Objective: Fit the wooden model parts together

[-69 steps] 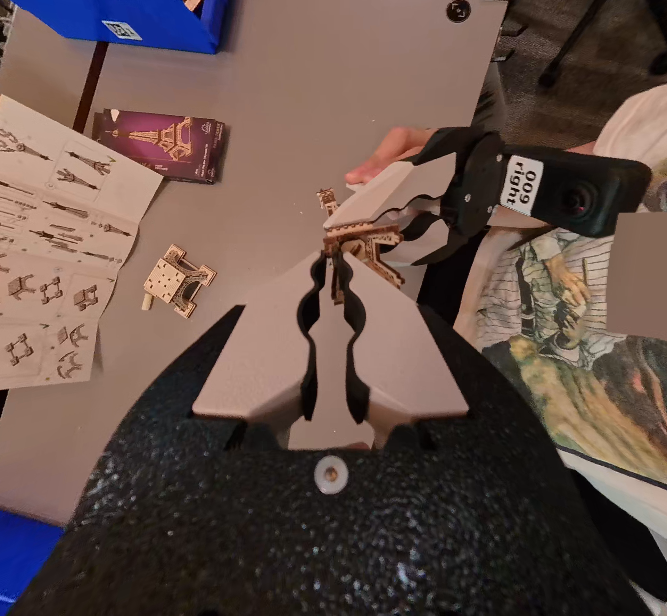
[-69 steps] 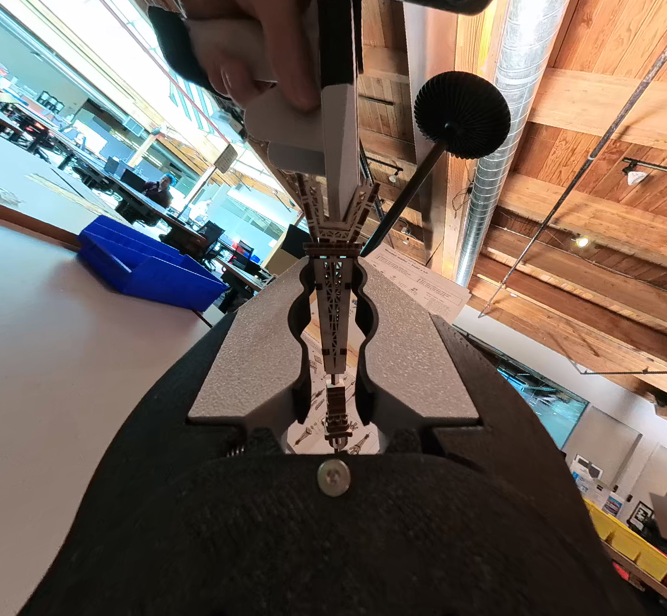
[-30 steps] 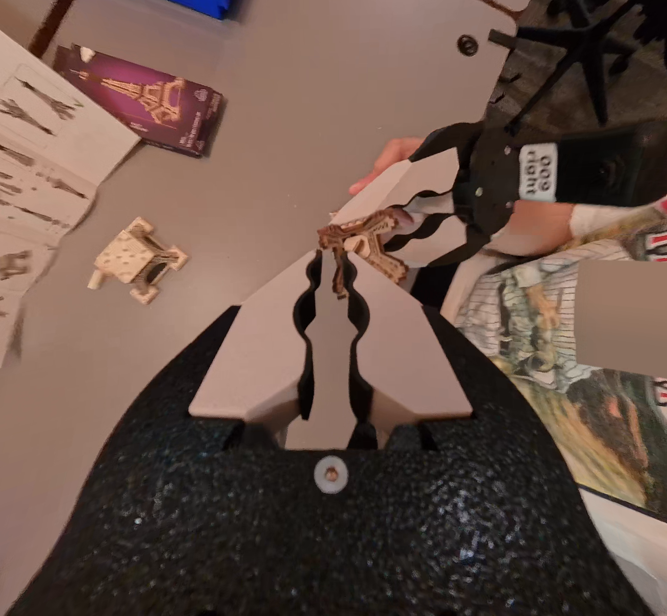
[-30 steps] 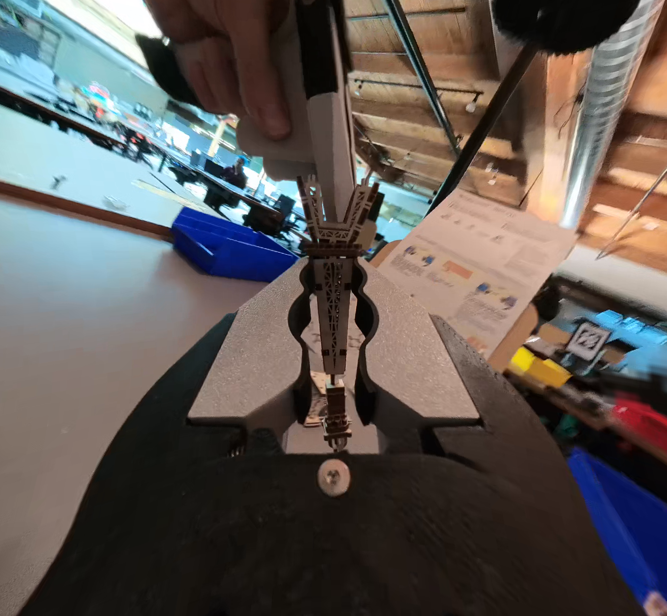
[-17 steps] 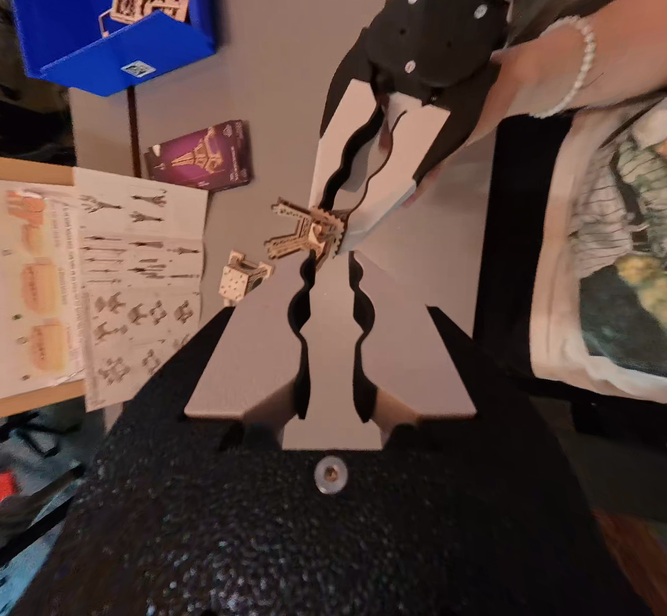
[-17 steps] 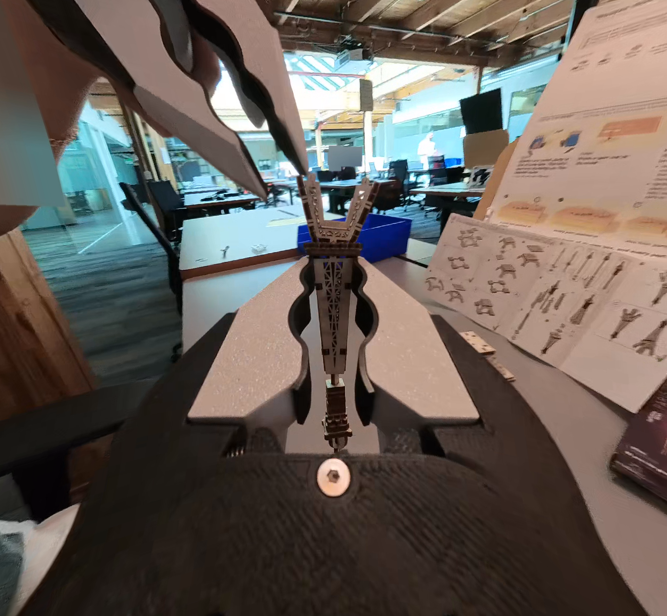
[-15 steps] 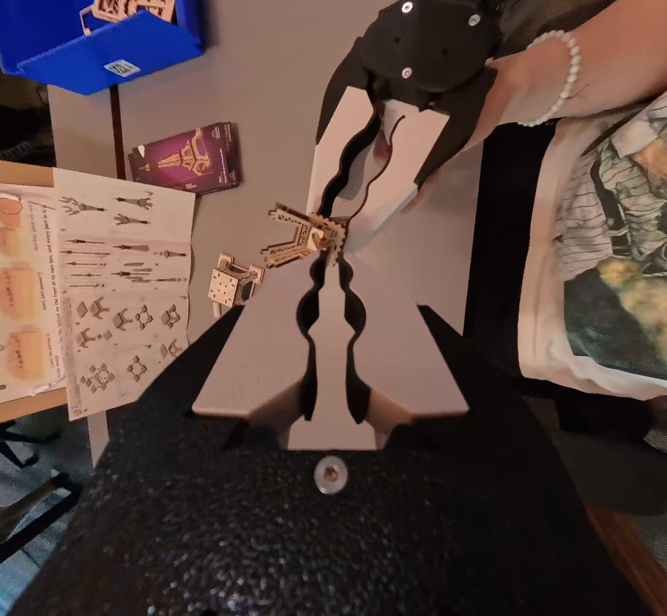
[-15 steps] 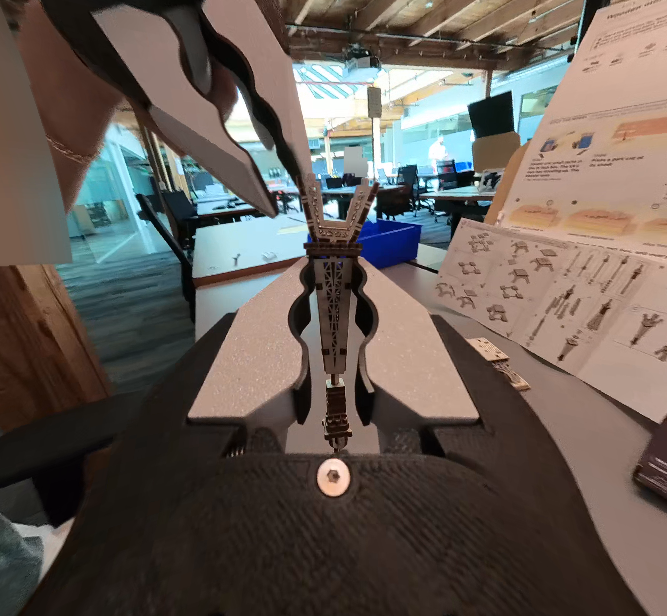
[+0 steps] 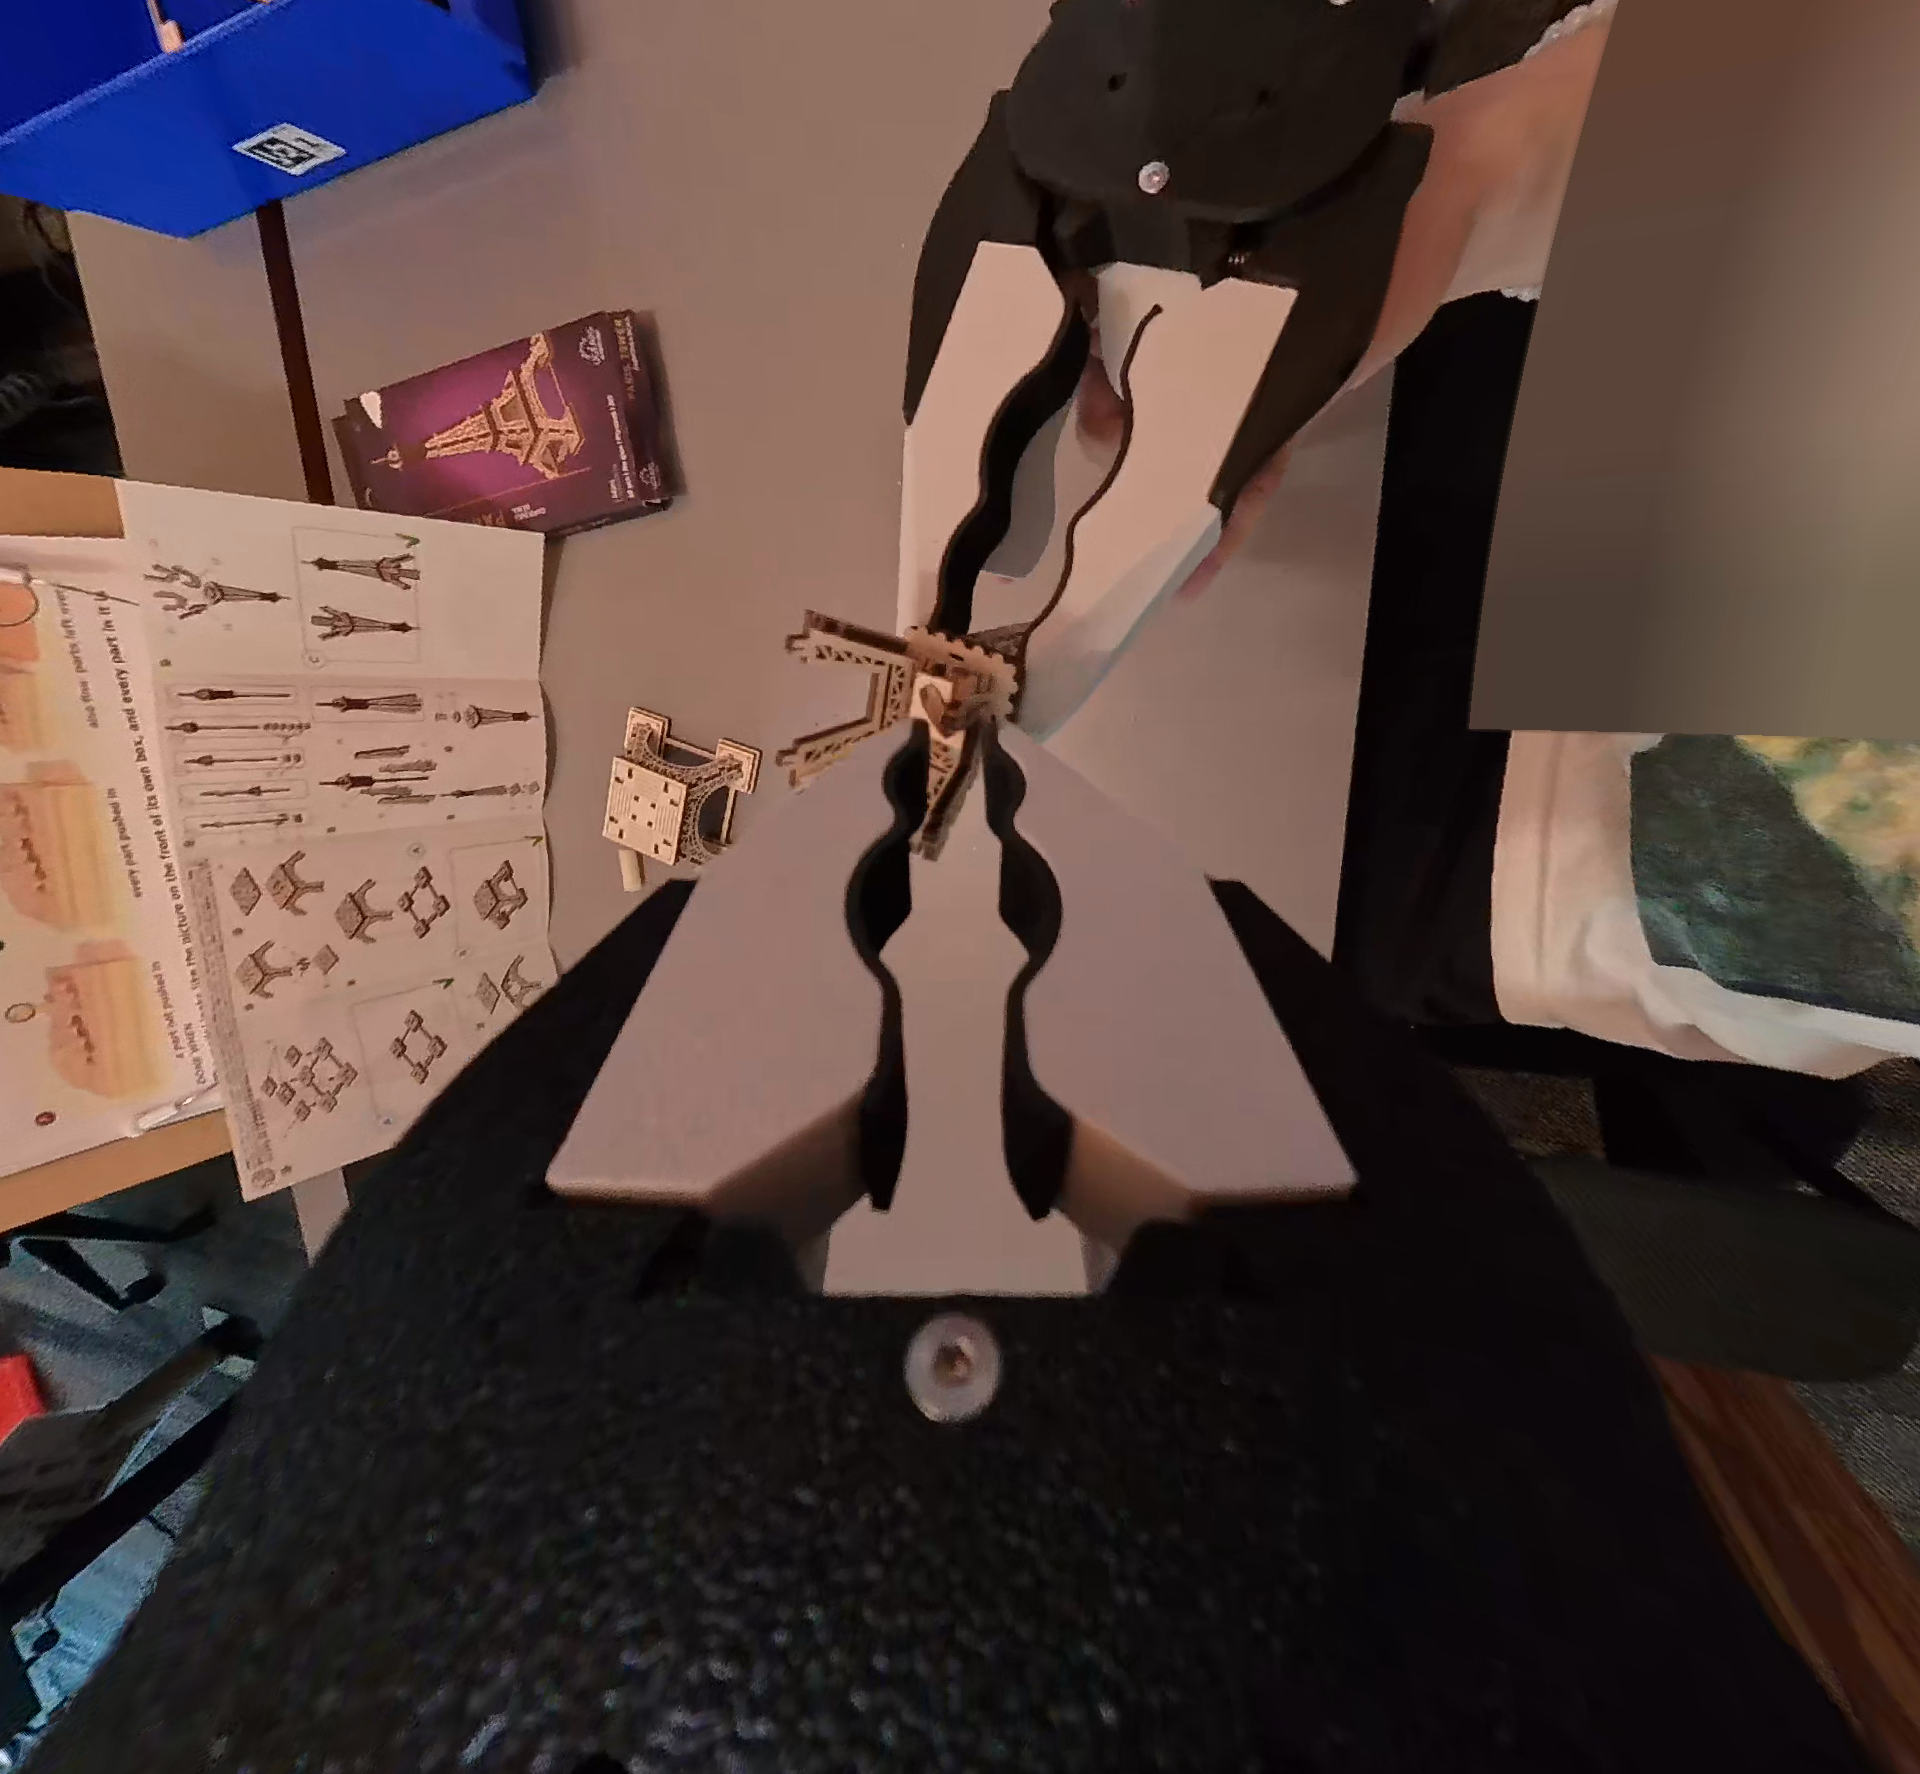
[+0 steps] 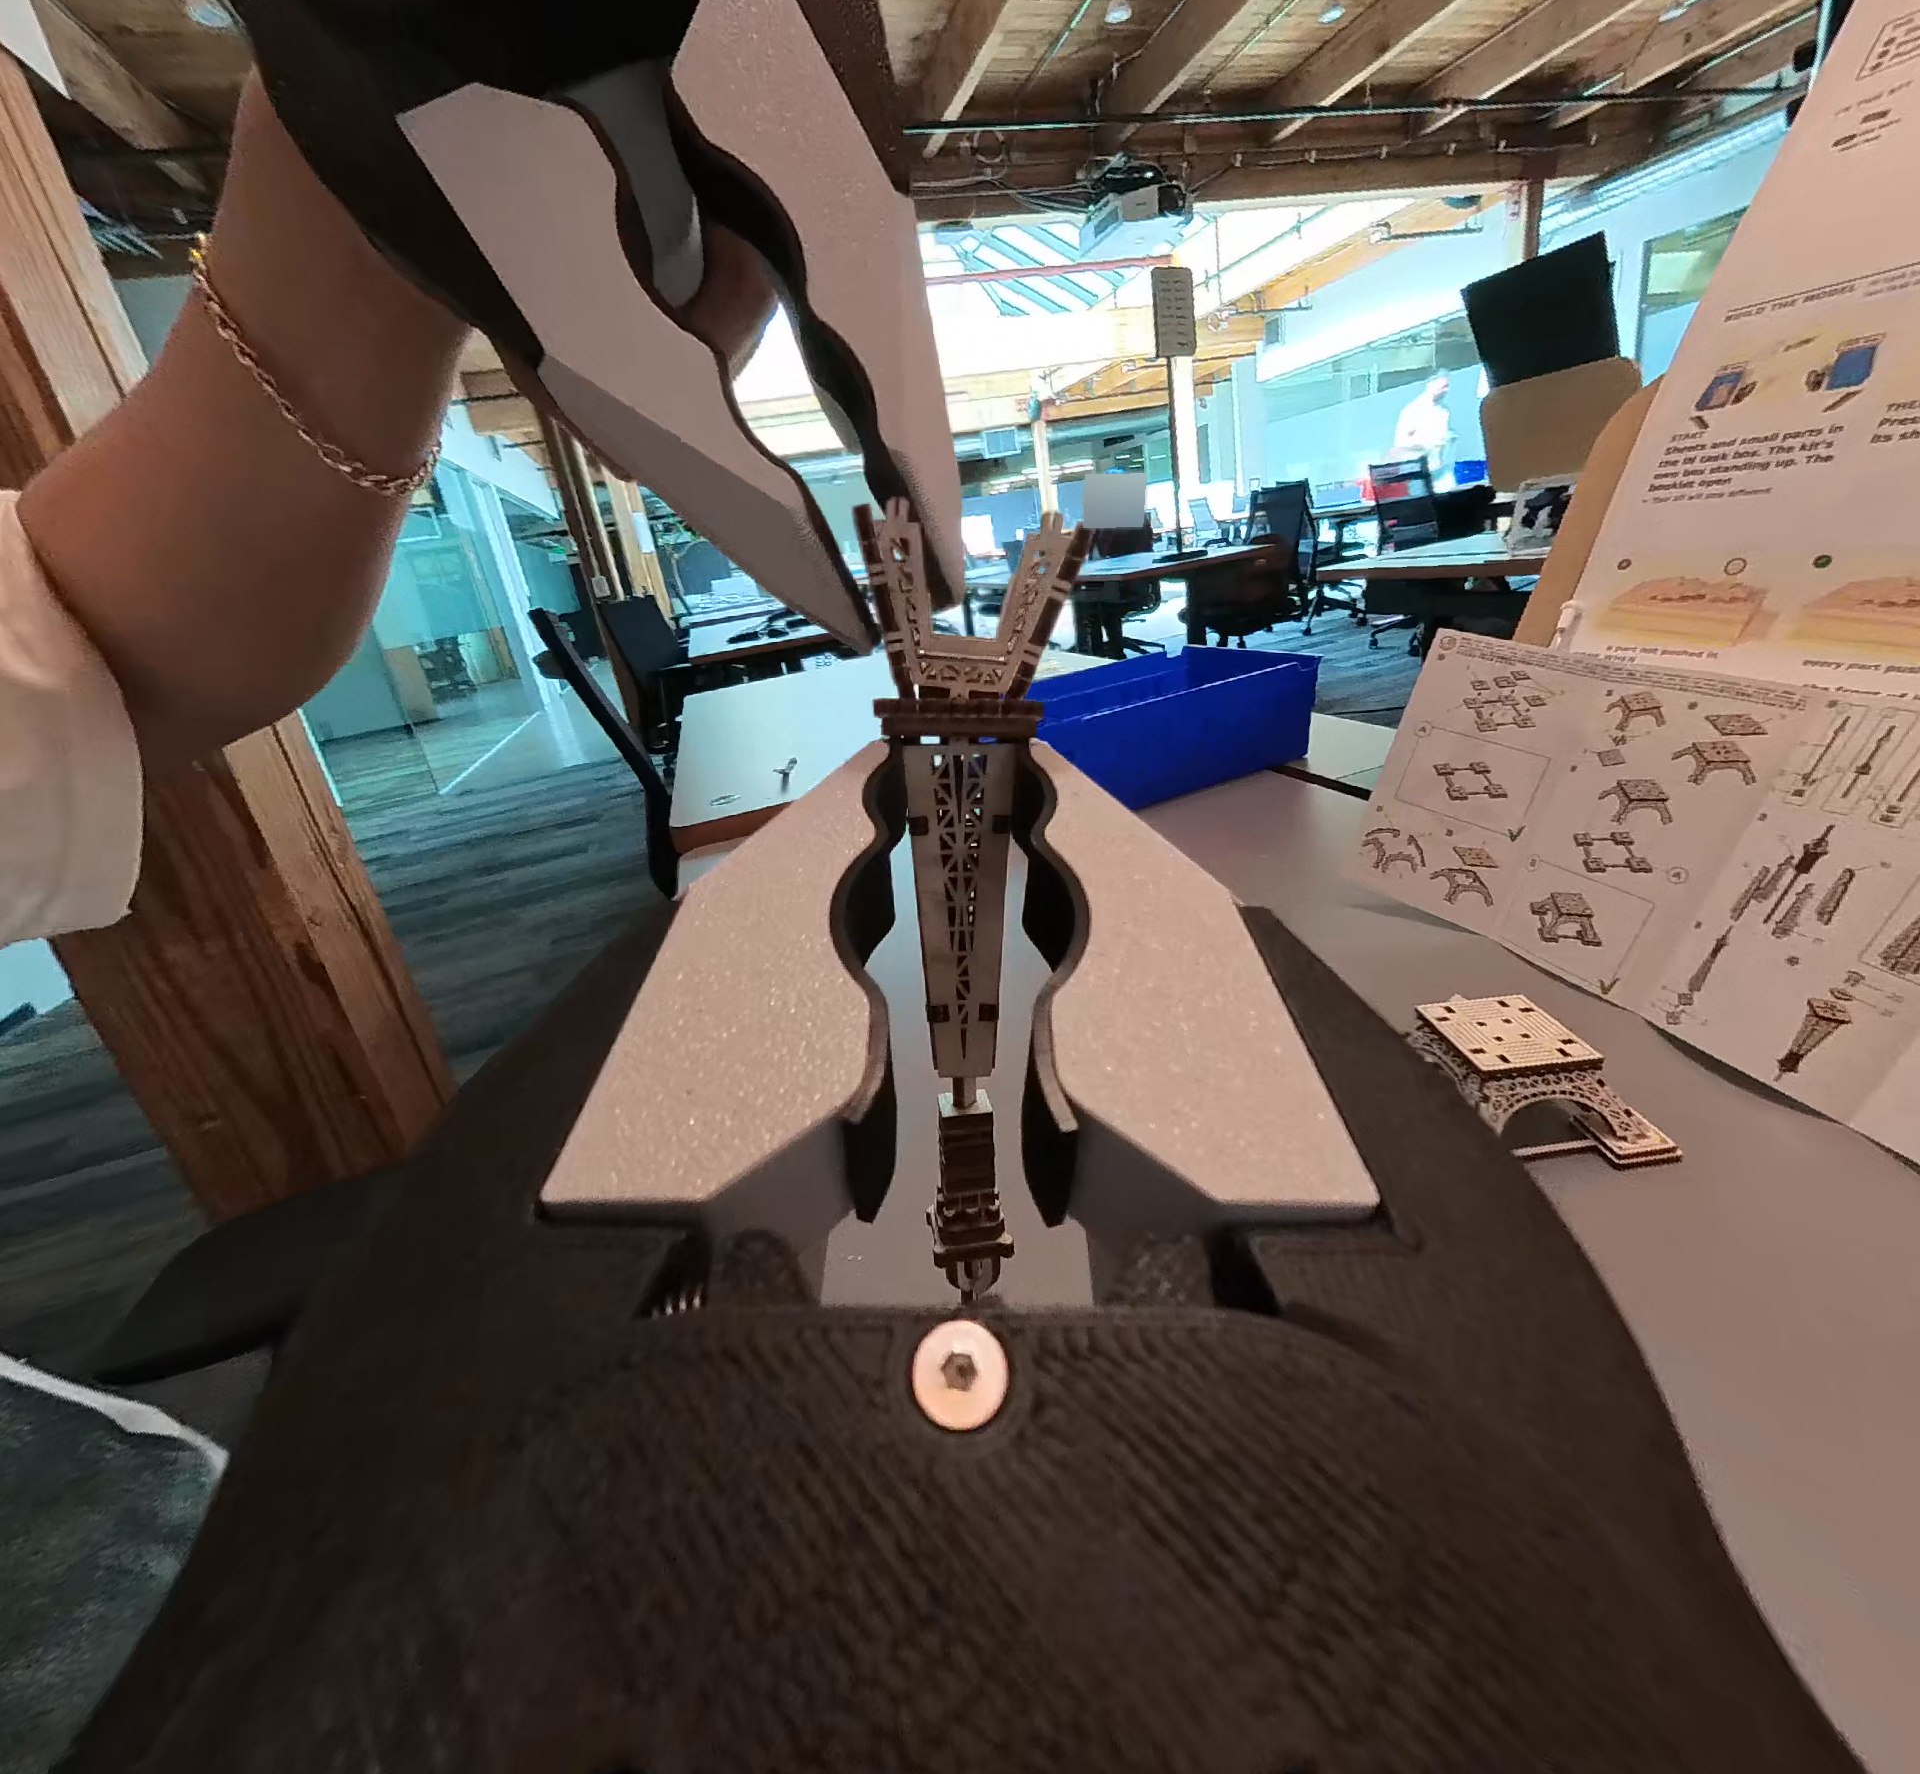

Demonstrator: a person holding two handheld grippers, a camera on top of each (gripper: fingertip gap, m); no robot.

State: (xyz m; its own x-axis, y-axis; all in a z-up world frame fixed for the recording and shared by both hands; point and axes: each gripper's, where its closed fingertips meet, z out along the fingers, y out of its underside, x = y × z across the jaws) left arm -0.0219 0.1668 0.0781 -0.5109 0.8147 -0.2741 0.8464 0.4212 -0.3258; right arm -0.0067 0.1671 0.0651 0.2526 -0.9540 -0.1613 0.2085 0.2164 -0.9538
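My right gripper (image 10: 957,750) is shut on the wooden tower's upper section (image 10: 957,903). The spire lies between the fingers and points back at the camera. The four splayed legs (image 10: 977,644) stick out past the fingertips. My left gripper (image 9: 948,756) comes in from above left in the right wrist view (image 10: 902,604) and is shut on one leg (image 9: 938,794) of that same section. In the left wrist view the right gripper (image 9: 982,649) faces mine, with the legs (image 9: 883,685) between the two. The separate wooden base (image 9: 670,802) stands on the table; it also shows in the right wrist view (image 10: 1527,1064).
An open instruction sheet (image 9: 343,789) lies left of the base and also shows in the right wrist view (image 10: 1683,841). A purple kit box (image 9: 509,431) lies behind it. A blue bin (image 9: 260,62) with wooden part sheets stands at the far left corner. The grey table's edge (image 9: 1351,789) runs past a person's torso. The grippers are tip to tip, or close to it.
Both grippers have swung round with the tower section. The right one tipped from pointing at the ceiling to level over the table. My left gripper loosened beside the legs, then closed on one leg.
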